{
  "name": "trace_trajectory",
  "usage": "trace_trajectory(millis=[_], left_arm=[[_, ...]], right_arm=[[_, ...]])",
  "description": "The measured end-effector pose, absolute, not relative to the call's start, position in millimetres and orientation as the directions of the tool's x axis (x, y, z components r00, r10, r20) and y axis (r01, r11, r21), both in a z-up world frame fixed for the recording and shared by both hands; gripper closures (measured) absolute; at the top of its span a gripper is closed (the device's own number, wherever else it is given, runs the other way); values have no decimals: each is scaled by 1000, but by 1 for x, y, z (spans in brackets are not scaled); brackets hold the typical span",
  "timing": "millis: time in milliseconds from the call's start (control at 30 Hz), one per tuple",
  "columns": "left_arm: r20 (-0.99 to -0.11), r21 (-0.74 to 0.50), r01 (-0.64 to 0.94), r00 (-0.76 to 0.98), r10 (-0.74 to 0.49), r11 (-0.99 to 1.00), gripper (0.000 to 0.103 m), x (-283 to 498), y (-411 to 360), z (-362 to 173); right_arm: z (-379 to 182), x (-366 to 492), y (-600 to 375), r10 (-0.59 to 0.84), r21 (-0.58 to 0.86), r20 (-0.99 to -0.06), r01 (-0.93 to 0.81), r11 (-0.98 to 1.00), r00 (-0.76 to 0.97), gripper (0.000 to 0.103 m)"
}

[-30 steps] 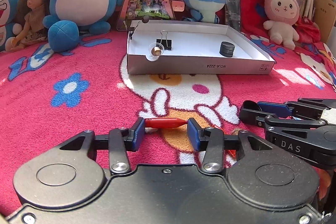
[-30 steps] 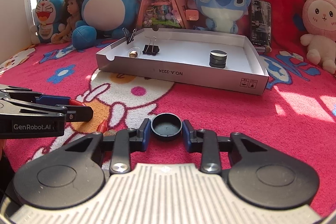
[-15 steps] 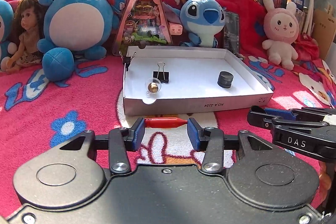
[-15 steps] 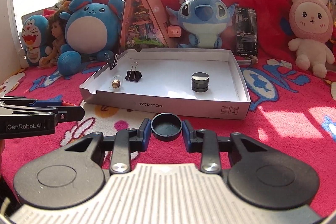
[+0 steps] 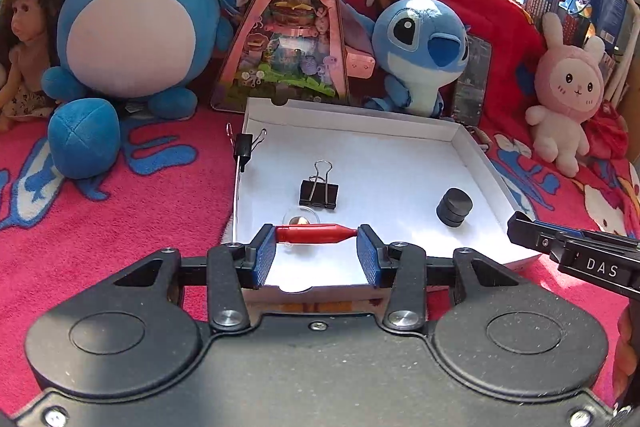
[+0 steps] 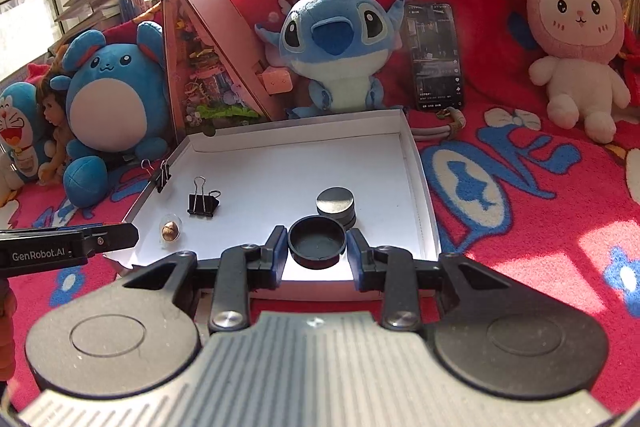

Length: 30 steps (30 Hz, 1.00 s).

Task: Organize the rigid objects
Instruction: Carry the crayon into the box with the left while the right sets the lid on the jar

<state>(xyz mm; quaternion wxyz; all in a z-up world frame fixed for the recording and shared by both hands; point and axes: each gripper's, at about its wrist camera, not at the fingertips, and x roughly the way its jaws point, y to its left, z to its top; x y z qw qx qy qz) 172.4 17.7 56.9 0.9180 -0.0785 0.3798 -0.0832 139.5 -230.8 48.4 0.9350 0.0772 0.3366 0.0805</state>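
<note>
red pen (image 5: 316,232) between left gripper (image 5: 317,255) pads

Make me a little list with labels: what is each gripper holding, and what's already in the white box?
left gripper: shut on red pen cap, held crosswise over the box's near edge
right gripper: shut on black round lid, open side up, over the box's near edge
white box: on the pink blanket
inside box: binder clip, black disc stack, gold bead in a clear dome
on box wall: second binder clip
</note>
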Motion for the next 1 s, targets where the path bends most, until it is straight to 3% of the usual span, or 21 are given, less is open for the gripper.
trace_trajectory(millis=[100,567,1000], left_arm=[[-699,-220,88,680,-220,971,61,195,18,58],[-769,-68,41,634,-79,997,61,250,0,35],[-787,-48,46,613,-66,998,61,257,-5,23]], right_arm=[[50,155,-230,190,195,-631,-83,977,752,66],[42,215,-225,127,149,-712,-28,988,691,66],[32,232,-213,109,90,-748,-62,994,655,66]])
